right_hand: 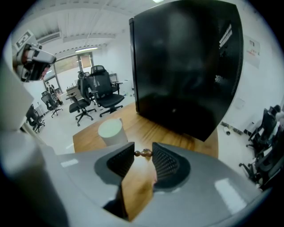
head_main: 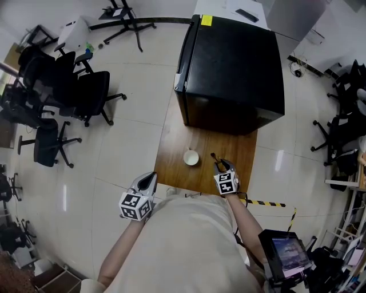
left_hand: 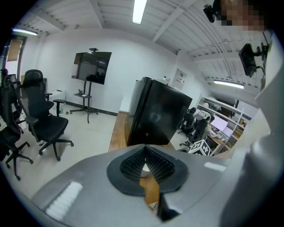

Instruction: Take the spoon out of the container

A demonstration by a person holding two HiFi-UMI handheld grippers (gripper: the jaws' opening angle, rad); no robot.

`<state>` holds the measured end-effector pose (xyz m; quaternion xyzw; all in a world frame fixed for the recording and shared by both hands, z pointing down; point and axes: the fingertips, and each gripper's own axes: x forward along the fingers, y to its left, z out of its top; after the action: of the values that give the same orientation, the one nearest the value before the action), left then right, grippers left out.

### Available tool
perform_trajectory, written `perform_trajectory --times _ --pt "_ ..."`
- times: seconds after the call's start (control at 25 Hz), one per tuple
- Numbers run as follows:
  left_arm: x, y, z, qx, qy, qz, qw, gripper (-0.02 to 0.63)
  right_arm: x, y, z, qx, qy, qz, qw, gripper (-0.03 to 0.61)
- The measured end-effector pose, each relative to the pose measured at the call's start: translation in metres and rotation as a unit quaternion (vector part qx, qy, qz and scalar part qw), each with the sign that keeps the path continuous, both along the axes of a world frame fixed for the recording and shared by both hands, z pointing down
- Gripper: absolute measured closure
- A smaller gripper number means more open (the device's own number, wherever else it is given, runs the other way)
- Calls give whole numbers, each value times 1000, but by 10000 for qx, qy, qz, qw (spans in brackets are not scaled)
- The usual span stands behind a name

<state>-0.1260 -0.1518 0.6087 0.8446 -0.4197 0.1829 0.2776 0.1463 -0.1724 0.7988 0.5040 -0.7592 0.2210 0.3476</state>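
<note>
The spoon (right_hand: 141, 153) is out of the cup (right_hand: 111, 130), its handle clenched in the right gripper's (right_hand: 143, 155) jaws just above the desk (right_hand: 177, 133). The step left seems to be laying it on bare wood beside the cup and letting go. Only the head view shows the left gripper (head_main: 139, 197) off the desk's edge; its jaws are closed, empty.

Wooden bench (head_main: 171, 157) below right hand-held gripper (head_main: 220, 166); black cabinet (head_main: 234, 68) just beyond. Pale tile floor (head_main: 131, 131). Black office chairs (head_main: 86, 91) well left of left hand-held gripper (head_main: 151, 177). Ceiling strip light (left_hand: 139, 11) lit.
</note>
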Motion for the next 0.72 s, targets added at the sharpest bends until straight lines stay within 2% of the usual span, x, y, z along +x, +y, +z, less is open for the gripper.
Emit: perform_trajectory --times 0.4,0.72 --pt "-6 4 3 -33 1 -58 10000 617 -1 21 40 -391 259 -33 9989 454" --pt "-8 8 3 -43 -13 -59 10000 617 3 45 85 -1012 478 1 9937 454"
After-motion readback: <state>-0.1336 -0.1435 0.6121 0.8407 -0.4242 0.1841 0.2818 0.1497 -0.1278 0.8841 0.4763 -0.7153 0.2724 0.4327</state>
